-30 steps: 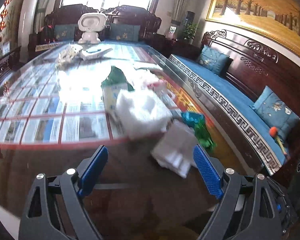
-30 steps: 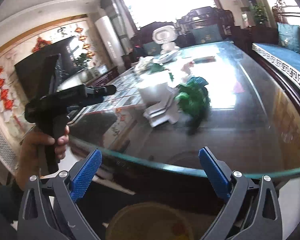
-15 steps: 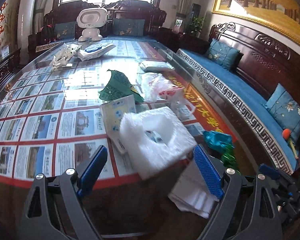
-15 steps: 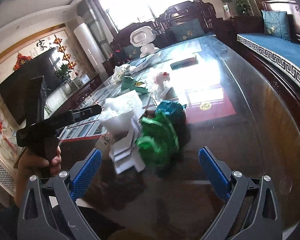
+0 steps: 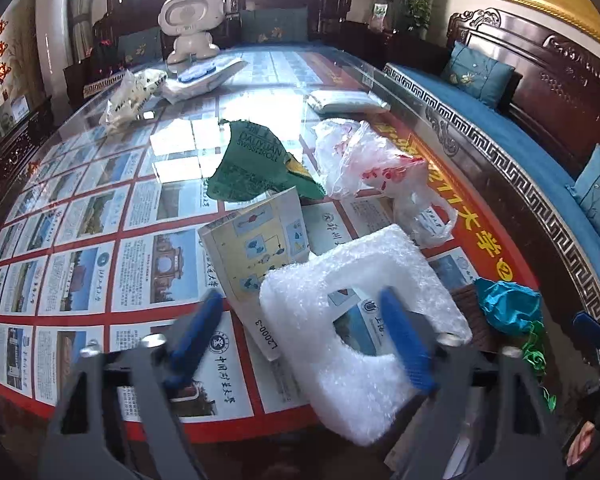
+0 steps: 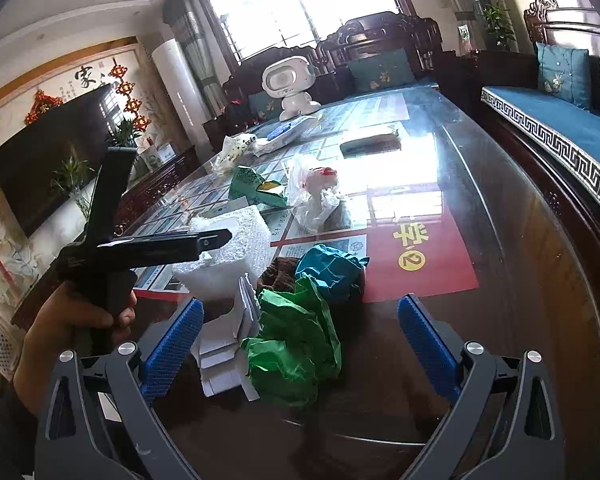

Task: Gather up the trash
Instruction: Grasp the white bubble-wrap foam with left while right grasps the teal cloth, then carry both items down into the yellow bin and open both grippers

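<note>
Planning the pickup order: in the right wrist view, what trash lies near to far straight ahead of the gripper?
Crumpled green paper → crumpled teal paper → clear plastic bag with red print → flat dark packet.

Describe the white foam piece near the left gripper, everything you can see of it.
The white foam piece looks like soft, bubbly packing foam, a thick slab with a cutout through which the printed sheets under the glass table show. It lies tilted, overlapping a yellow-and-white booklet. The open left gripper hovers over it, one blue finger in front of the cutout; contact is unclear.
</note>
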Demonstrator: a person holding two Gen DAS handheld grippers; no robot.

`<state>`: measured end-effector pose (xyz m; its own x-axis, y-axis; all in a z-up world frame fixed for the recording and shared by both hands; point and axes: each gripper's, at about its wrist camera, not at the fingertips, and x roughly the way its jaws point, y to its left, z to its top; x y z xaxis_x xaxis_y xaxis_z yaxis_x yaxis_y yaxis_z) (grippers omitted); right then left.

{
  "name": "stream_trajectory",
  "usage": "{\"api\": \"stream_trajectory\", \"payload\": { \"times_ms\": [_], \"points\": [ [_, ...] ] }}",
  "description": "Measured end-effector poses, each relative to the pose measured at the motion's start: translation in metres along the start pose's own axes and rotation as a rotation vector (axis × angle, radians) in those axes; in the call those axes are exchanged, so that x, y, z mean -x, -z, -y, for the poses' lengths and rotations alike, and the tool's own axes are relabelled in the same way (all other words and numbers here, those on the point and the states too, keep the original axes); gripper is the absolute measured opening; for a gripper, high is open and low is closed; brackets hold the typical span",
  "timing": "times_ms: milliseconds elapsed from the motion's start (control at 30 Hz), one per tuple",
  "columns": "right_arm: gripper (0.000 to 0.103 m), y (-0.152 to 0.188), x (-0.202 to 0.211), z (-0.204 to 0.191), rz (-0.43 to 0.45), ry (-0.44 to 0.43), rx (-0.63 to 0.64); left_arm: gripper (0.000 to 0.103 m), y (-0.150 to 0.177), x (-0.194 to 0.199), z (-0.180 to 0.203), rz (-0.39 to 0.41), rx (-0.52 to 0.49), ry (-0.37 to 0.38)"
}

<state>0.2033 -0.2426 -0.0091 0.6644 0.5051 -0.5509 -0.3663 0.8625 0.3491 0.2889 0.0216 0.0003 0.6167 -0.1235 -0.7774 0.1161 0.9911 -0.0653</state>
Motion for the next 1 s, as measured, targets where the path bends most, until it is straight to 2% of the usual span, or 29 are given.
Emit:
{"api": "stream_trajectory", "payload": {
  "times_ms": [100,300,433,567,633,733,833,900,967,1000],
  "points": [
    [0.094,0.002,-0.002,0.001,-0.008,-0.004,-0.004,0.043,0.001,-0.002,-0.005,-0.01,0.042,0.039],
    [0.093,0.001,-0.009,0.006,-0.021,0.036,-0.004,0.04,0.009,0.017,-0.007,0.042,0.05,0.07],
    [0.092,-0.007,-0.016,0.014,-0.044,0.013,-0.066,0.04,0.013,0.036,-0.01,0.081,0.057,0.1],
    [0.081,-0.018,-0.031,0.026,-0.092,-0.036,-0.162,0.04,0.016,0.048,-0.011,0.098,0.046,0.115],
    [0.078,-0.021,-0.036,0.025,-0.116,-0.049,-0.17,0.04,0.017,0.051,-0.011,0.098,0.037,0.118],
    [0.077,-0.023,-0.042,0.019,-0.131,-0.007,-0.137,0.04,0.019,0.053,-0.01,0.098,0.027,0.124],
    [0.067,-0.025,-0.052,0.019,-0.171,0.007,-0.128,0.04,0.021,0.054,-0.009,0.1,0.018,0.129],
    [0.047,-0.025,-0.059,0.022,-0.2,0.024,-0.129,0.04,0.02,0.055,-0.008,0.099,0.017,0.138],
    [0.039,-0.026,-0.062,0.023,-0.206,0.032,-0.122,0.04,0.02,0.055,-0.008,0.098,0.018,0.145],
    [0.039,-0.027,-0.062,0.024,-0.198,0.03,-0.126,0.04,0.02,0.055,-0.009,0.098,0.02,0.149]
  ]
}}
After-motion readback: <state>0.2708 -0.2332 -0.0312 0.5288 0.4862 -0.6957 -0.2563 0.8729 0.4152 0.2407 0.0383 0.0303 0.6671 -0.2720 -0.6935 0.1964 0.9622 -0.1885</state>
